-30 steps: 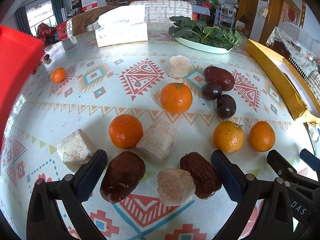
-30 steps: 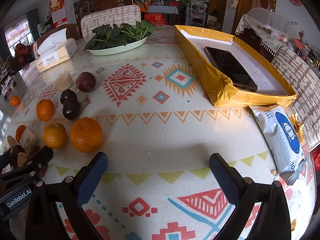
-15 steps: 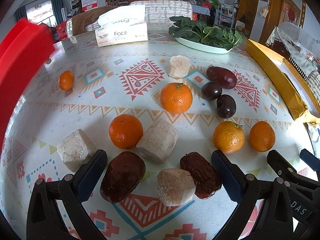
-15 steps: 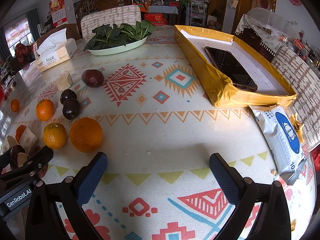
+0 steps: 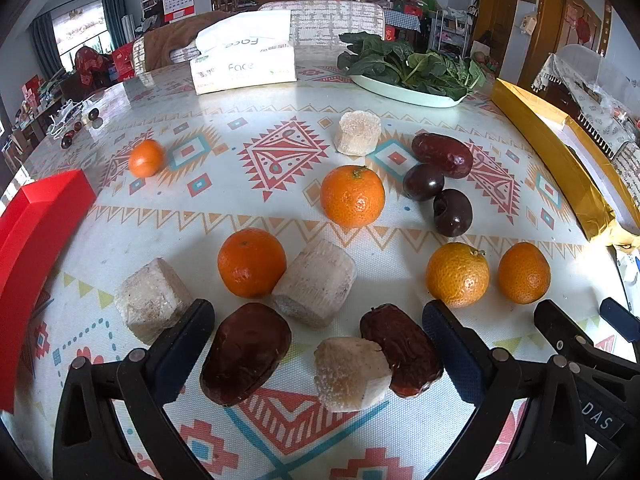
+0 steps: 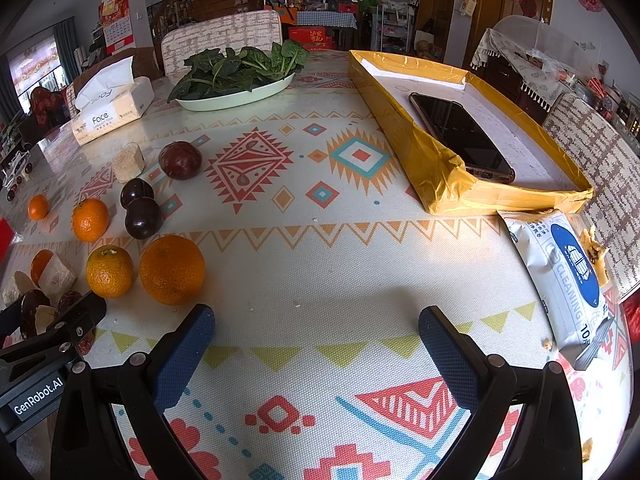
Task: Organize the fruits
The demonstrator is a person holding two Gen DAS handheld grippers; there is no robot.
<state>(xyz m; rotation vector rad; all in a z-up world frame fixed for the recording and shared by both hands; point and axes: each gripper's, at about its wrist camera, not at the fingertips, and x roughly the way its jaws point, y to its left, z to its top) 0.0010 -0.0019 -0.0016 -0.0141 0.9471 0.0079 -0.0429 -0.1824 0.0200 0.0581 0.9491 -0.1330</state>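
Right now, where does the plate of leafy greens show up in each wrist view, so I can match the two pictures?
Left wrist: plate of leafy greens at upper right, far side of the table, right of the tissue box.
Right wrist: plate of leafy greens at upper centre-left, again right of the tissue box.
Shared landmark: the tissue box; the yellow tray also lies right of the plate in both.

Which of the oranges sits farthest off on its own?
The small orange at far left, near the red box. It lies alone on the cloth, while the other four sit among the dates and pale chunks.
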